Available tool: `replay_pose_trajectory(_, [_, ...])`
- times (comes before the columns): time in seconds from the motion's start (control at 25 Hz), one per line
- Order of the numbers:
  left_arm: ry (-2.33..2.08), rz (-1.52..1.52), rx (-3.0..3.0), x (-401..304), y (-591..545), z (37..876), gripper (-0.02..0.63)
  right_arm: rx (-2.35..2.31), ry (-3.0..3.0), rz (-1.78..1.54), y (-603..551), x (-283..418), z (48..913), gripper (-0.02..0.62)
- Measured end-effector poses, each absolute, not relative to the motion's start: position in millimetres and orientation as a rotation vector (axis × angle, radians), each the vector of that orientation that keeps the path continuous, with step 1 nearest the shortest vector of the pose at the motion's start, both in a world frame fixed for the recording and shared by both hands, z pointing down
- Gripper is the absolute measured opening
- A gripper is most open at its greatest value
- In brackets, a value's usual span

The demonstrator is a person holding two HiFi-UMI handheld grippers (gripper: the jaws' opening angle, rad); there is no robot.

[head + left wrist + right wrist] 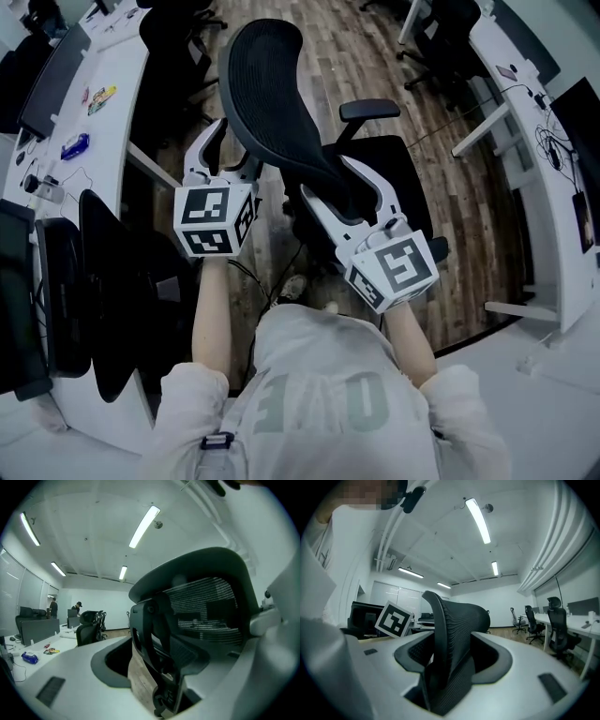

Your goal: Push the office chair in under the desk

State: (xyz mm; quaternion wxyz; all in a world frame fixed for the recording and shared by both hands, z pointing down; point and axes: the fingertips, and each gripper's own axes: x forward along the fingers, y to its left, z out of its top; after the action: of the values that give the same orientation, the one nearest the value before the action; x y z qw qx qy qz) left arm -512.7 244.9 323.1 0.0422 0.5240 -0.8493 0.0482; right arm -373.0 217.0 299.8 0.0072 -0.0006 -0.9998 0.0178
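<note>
Office chair [272, 89] out on the wood floor [450, 216], backrest toward the person, seat not under the white desk [117, 89] at left. Left claw [231, 150] spread wide, with the backrest's left edge and rear frame between its jaws and the pads not pressing. Right claw [328, 183] also spread wide, straddling the backrest's mesh edge lower down on the right. Dark monitor [52, 70] stands on the desk.

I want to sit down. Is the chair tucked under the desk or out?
Out. The office chair stands on the open wooden floor, its seat not under the desk.
</note>
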Motion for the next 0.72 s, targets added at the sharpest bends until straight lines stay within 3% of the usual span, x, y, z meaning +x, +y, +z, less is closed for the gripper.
replay_pose_trajectory(0.12, [-2.614,0.193,1.588,-516.9,240.2,326.2,0.227,-0.003,-3.102,0.018,218.3,-376.2,307.8,0.227])
replay_pose_trajectory(0.16, [-2.628,0.206,1.573,-518.8,240.2,326.2,0.147,-0.004,-3.100,0.009,219.8,-376.6,309.0,0.184])
replay_pose_trajectory(0.2, [-2.636,0.206,1.562,-520.2,240.1,325.8,0.137,0.002,-3.101,0.002,221.1,-376.9,309.2,0.140])
replay_pose_trajectory(0.72, [-2.610,0.225,1.590,-521.9,224.8,322.9,0.123,0.083,-3.133,0.031,211.0,-375.1,307.8,0.106])
